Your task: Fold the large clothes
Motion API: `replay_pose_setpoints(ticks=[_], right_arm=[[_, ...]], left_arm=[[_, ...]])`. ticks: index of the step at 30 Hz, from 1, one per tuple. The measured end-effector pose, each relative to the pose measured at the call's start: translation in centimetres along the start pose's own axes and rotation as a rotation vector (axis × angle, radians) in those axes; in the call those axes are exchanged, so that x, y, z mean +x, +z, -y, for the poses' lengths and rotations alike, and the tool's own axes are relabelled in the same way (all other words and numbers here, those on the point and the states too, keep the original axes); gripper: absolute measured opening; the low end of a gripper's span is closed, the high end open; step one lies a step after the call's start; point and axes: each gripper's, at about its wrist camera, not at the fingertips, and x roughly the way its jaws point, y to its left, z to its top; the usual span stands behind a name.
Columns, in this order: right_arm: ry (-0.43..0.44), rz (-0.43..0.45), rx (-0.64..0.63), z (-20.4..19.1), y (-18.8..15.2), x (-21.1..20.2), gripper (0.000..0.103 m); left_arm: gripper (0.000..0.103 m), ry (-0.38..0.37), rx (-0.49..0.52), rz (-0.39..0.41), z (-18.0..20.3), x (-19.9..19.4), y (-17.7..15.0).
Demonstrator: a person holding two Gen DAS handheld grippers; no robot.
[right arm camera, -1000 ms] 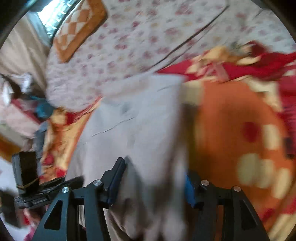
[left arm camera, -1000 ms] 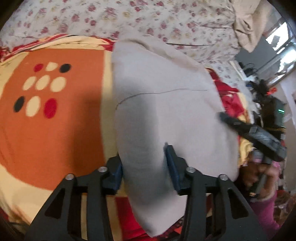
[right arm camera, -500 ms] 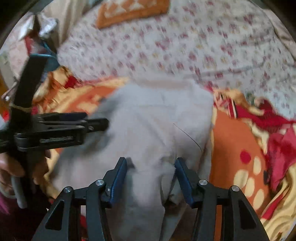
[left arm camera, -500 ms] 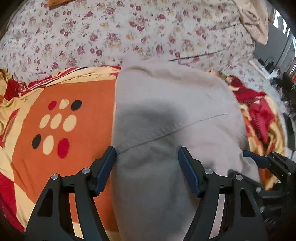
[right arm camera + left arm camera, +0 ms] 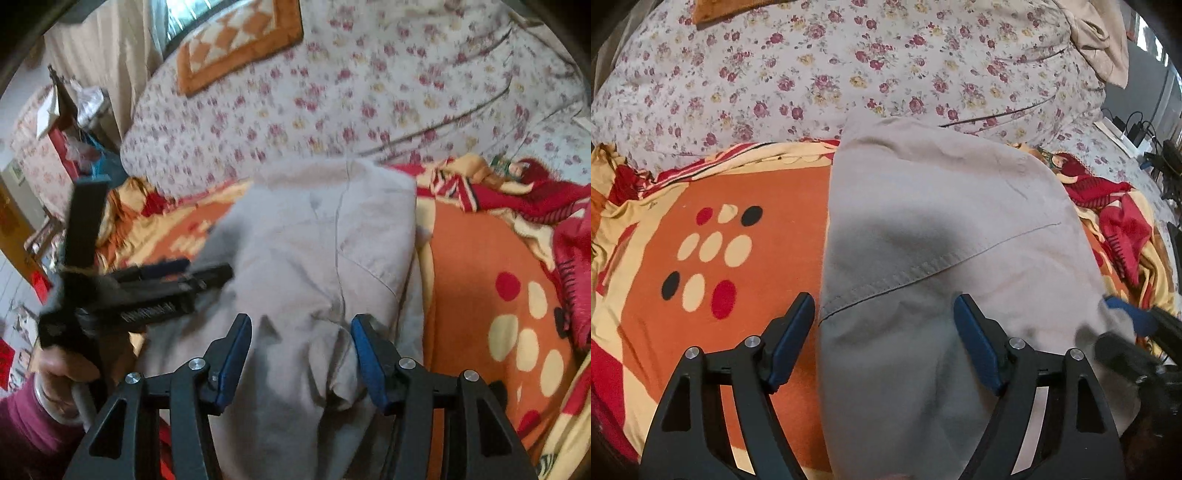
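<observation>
A beige garment, folded into a thick pad with a stitched seam across it, lies on the orange patterned blanket. My left gripper hovers over its near left edge. Its jaws are opening, with cloth between them and neither pad pressing on it. In the right wrist view the garment bunches up between the blue pads of my right gripper, which pinch a thick fold near its front end. The left gripper reaches in from the left there, held by a hand in a maroon sleeve.
A floral quilt is heaped behind the garment, with an orange checkered cushion on top. Crumpled red and yellow bedding lies to the right. Cables and clutter sit at the far right, and furniture at the far left.
The left jaws spread wide and let go of the garment's edge, and the view tilted up toward the quilt. The right gripper rolled level and drew back, with cloth still between its pads.
</observation>
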Motion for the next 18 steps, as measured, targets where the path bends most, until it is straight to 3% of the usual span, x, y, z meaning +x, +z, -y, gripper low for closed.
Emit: replay_pose_setpoints(ticks=[2, 4, 8, 14, 18], right_arm=[[-0.042, 0.060, -0.015, -0.9, 0.2, -1.0, 0.069], [-0.099, 0.121, -0.029, -1.7, 0.3, -1.9, 0.076], [-0.169, 0.195, -0.019, -2.5, 0.5, -2.7, 0.077], [-0.248, 0.200, 0.018, -2.2, 0.9, -2.1, 0.079], [-0.293, 0.208, -0.027, -2.6, 0.8, -1.6, 0.081]], left_arm=[[0.078, 0.004, -0.005, 0.008, 0.0, -0.4, -0.1], [0.078, 0.010, -0.012, 0.021, 0.0, -0.9, -0.4], [0.078, 0.034, -0.004, 0.060, 0.4, -1.8, -0.9], [0.078, 0.061, 0.006, 0.123, 0.5, -3.0, -1.3], [0.078, 0.071, -0.005, 0.142, 0.1, -3.1, -1.2]])
